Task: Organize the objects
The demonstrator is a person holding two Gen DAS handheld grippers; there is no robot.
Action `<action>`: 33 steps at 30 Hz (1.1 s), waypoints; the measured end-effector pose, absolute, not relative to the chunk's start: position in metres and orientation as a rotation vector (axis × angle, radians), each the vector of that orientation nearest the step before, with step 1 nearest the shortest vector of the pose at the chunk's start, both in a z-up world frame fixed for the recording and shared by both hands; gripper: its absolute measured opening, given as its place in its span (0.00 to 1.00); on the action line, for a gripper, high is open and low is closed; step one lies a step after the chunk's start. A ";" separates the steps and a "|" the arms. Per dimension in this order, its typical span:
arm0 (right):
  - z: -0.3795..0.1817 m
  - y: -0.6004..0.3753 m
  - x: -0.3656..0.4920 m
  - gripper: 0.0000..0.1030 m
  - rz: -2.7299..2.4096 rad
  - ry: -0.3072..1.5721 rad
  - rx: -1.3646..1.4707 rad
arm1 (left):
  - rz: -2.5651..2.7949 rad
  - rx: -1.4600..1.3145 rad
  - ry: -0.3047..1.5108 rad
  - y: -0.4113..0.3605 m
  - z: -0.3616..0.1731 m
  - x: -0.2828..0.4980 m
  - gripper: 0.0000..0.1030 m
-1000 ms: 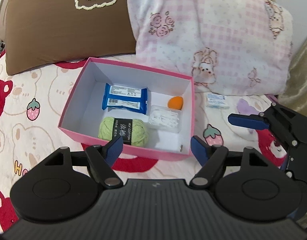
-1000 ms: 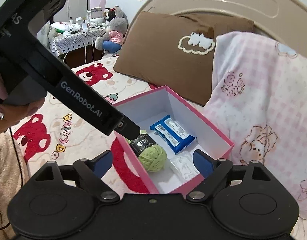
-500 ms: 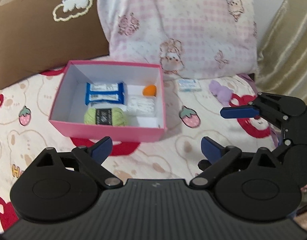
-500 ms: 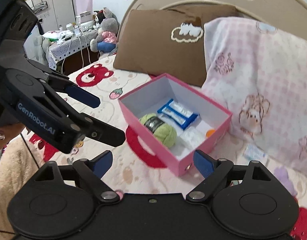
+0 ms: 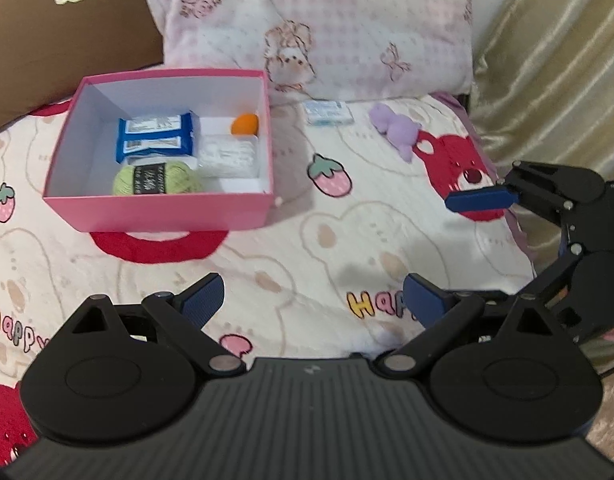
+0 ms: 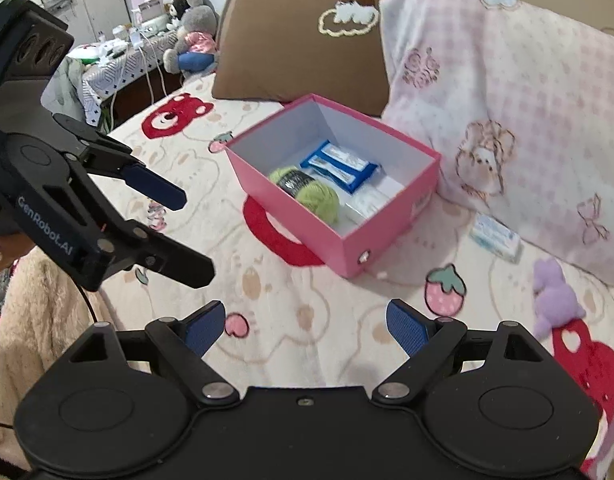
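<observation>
Both hand-held grippers, the left hand-held gripper (image 5: 313,294) and the right hand-held gripper (image 6: 305,322), stand wide open and empty, low in their views above the cartoon-print bedspread (image 5: 307,248). The pink box (image 5: 163,210) sits centre-left holding yarn (image 5: 157,178), a blue packet (image 5: 155,136) and an orange sponge (image 5: 245,124); a small tissue pack (image 5: 329,112) and purple toy (image 5: 397,128) lie outside it, upper right. The soft bedding could let these sink or slide from closing fingers, and the pillows (image 5: 319,24) crowd the approach.

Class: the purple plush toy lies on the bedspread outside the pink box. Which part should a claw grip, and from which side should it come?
Probably the purple plush toy by its thicker middle, coming from above. It lies flat on the bedspread, apart from other things, and looks soft enough to pinch.
</observation>
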State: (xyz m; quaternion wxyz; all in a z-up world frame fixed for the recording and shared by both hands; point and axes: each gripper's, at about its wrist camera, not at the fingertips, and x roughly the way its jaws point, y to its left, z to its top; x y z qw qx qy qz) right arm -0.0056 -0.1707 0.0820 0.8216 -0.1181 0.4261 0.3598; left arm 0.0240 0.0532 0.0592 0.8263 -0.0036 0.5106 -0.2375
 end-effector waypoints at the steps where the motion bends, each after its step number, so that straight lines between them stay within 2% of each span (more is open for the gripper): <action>1: 0.082 -0.174 -0.005 0.88 0.762 0.909 -0.249 | -0.513 -0.004 1.086 0.050 0.058 0.023 0.94; 15: 0.058 -0.234 0.005 0.88 0.559 0.892 -0.187 | -0.639 -0.012 1.076 -0.016 0.032 0.044 0.93; 24: 0.040 -0.268 0.024 0.88 0.461 0.868 -0.121 | -0.678 -0.084 1.146 -0.052 0.005 0.075 0.92; 33: 0.008 -0.281 0.035 0.88 0.390 0.727 -0.178 | -0.596 -0.030 1.035 -0.079 -0.020 0.097 0.93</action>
